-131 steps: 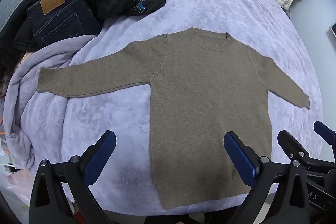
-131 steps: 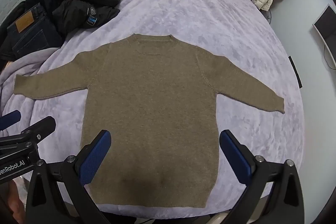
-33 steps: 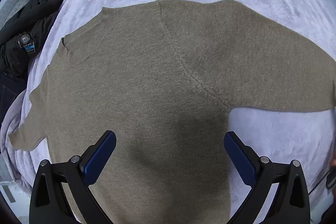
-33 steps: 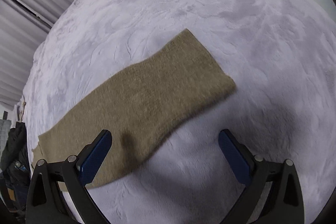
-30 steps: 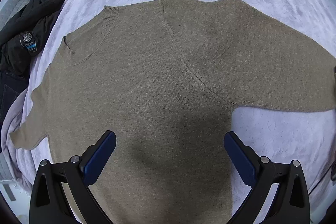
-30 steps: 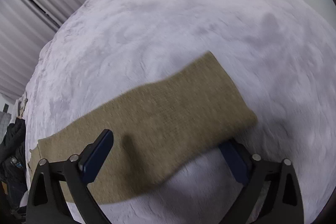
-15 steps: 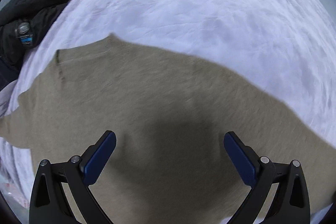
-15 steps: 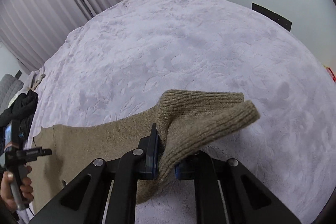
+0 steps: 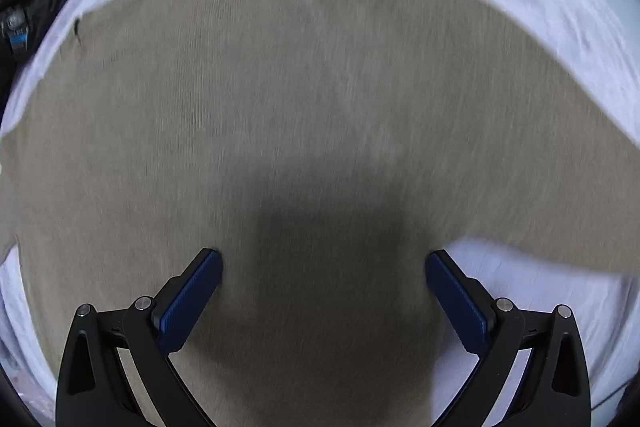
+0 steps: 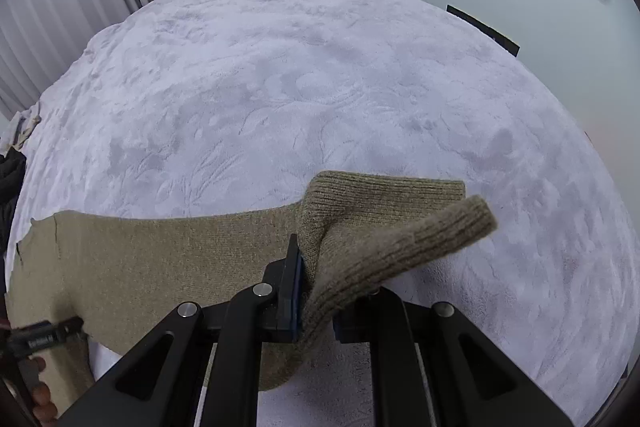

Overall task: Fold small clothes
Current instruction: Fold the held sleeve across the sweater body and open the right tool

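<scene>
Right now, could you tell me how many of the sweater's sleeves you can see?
1. The right gripper is shut on the sleeve, its cuff lifted off the bedspread. The other sleeve may be hidden: the sweater fills the blurred left wrist view under the open left gripper.

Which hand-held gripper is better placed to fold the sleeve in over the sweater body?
The right hand-held gripper: it is shut on the sleeve near the cuff, lifted off the bedspread. The left hand-held gripper is open above the sweater body, holding nothing.
</scene>
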`<state>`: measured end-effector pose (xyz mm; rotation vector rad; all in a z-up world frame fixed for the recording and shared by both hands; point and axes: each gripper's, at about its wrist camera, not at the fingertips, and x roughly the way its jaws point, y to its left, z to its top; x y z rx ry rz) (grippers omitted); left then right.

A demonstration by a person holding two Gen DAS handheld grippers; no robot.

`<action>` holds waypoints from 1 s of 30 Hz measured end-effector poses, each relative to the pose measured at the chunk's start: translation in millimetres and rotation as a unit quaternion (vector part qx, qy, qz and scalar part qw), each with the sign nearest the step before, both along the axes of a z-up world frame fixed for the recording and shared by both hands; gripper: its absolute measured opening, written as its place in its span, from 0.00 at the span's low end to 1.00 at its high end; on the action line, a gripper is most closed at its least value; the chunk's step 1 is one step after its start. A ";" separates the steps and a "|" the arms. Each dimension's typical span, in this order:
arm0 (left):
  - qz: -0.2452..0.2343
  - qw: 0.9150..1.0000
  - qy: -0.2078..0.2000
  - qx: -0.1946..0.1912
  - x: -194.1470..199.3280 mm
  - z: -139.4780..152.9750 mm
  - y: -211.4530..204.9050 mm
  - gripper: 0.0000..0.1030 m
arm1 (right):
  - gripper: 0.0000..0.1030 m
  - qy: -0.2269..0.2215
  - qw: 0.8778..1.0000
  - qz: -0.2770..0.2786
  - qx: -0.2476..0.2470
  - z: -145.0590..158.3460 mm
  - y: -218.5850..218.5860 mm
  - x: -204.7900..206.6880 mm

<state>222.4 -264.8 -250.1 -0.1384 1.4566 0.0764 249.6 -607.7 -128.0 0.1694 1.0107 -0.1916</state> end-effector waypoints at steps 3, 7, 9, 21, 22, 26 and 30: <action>-0.015 1.000 -0.009 -0.010 -24.8 11.0 8.4 1.00 | 0.12 -0.015 1.000 0.013 -0.024 21.4 20.3 2.4; 0.019 0.999 -0.008 -0.035 -54.1 21.5 53.5 1.00 | 0.12 -0.043 0.996 0.060 -0.053 57.0 74.7 6.0; 0.051 0.998 -0.008 -0.038 -65.0 23.0 90.7 1.00 | 0.12 -0.062 0.992 0.095 -0.063 75.2 117.3 4.2; 0.233 0.972 -0.026 -0.024 -152.0 34.9 313.6 1.00 | 0.12 -0.087 0.940 0.329 -0.024 72.7 452.7 -42.1; 0.241 0.970 -0.022 -0.023 -162.1 31.0 325.1 1.00 | 0.12 -0.074 0.936 0.343 -0.021 57.9 476.6 -46.7; 0.268 0.963 0.001 -0.020 -201.2 10.7 361.9 1.00 | 0.12 -0.021 0.924 0.381 -0.033 -2.5 542.6 -59.7; 0.281 0.959 0.005 -0.031 -221.4 -1.5 387.2 1.00 | 0.22 0.042 0.905 0.419 -0.053 -54.2 588.7 -69.6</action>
